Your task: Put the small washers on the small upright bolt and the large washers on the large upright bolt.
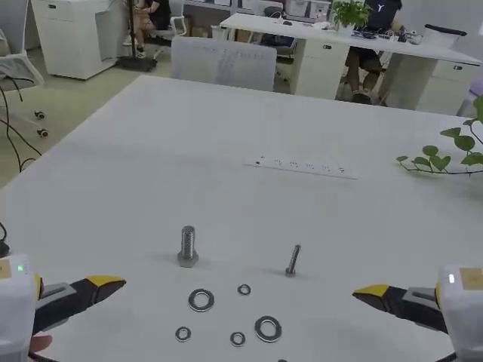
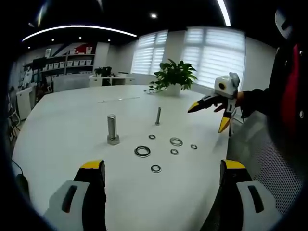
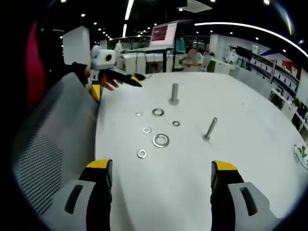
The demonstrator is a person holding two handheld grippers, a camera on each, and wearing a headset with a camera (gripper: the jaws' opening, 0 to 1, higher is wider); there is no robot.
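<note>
Well beyond lg bolt (image 1: 188,247) lie pwr strip (image 1: 300,167) & plant (image 1: 453,154).

I count two upright bolts on the bench (image 1: 226,151): one large bolt (image 1: 188,246) and one small bolt (image 1: 293,260) to its right. Six washers lie just before the large bolt: two large washers (image 2: 142,151) and four small washers (image 2: 152,136).

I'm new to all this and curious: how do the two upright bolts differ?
The large bolt is thicker than the small bolt. The large bolt's base is broad; the small bolt's is narrow. In the head view, the large bolt stands left of the small bolt. Both are grey metal, upright on the white table, and bare; the washers lie nearby.
</note>
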